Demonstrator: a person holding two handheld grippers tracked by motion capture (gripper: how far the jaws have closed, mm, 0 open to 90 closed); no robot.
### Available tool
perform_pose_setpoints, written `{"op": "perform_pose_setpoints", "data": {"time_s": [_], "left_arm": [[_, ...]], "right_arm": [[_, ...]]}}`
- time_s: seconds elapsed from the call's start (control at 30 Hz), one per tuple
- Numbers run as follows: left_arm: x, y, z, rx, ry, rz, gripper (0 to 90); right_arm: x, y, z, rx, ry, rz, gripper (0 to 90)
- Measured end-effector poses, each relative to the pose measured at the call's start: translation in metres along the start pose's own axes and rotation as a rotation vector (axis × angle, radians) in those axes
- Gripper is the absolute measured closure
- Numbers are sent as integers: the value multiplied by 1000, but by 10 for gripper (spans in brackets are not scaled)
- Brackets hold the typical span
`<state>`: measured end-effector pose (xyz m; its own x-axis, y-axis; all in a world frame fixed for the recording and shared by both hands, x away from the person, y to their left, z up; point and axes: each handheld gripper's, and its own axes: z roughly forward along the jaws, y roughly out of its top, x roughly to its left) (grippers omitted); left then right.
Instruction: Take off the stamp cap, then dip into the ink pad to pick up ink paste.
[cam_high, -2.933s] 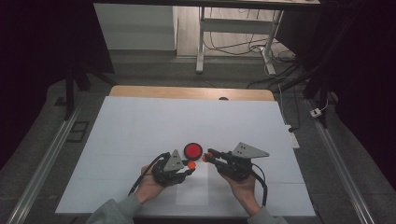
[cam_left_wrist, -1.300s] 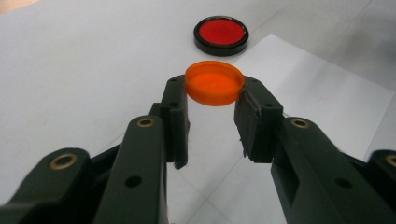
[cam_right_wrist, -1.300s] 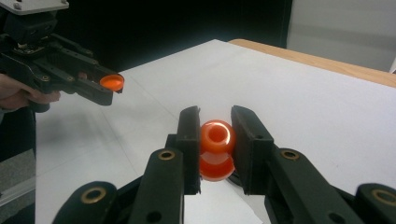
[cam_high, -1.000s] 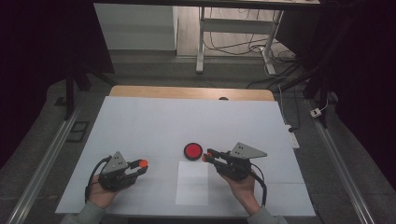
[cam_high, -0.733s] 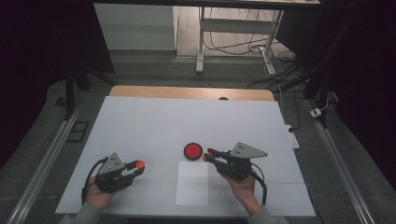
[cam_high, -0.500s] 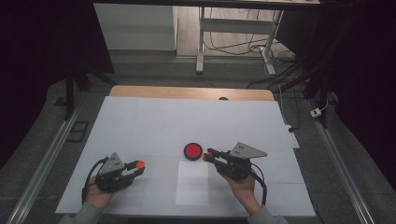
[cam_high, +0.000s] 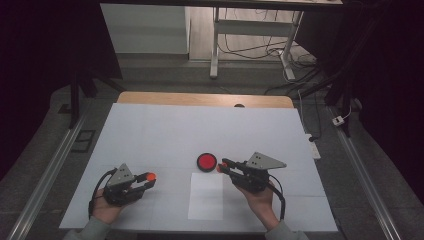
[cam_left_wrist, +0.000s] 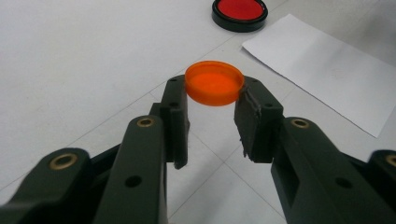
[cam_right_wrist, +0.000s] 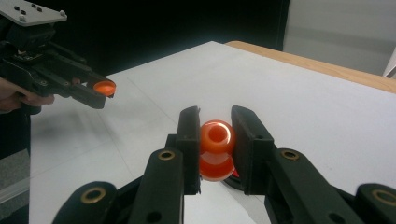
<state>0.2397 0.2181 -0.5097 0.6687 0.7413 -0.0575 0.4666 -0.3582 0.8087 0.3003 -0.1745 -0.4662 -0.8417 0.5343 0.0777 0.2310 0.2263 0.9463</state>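
White tabletop in a dark room: an orange bottle and its cap are held apart.

The small orange bottle (cam_right_wrist: 215, 149) is clamped in the right gripper (cam_high: 225, 165), just beside a red-filled black dish (cam_high: 206, 161); the orange cap (cam_left_wrist: 214, 84) is pinched in the left gripper (cam_high: 148, 180), well to the left. A paper sheet (cam_high: 206, 196) lies near. Uncapping appears done; what remains cannot be judged.

Disc (cam_high: 206, 162) behind paper sheet (cam_high: 206, 196), seemingly just apart, between grippers

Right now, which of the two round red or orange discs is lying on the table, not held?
The red disc with the black rim, beside the white paper. The orange cap is held off the table by the left gripper.
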Motion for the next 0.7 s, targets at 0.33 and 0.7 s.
{"op": "perform_pose_setpoints", "data": {"time_s": [0.33,0.7], "left_arm": [[-1,0,3,7,-4,3,654],[-2,0,3,10,-9,3,654]], "right_arm": [[-4,5,8,4,-3,3,725],[-12,13,25,13,-6,10,725]]}}
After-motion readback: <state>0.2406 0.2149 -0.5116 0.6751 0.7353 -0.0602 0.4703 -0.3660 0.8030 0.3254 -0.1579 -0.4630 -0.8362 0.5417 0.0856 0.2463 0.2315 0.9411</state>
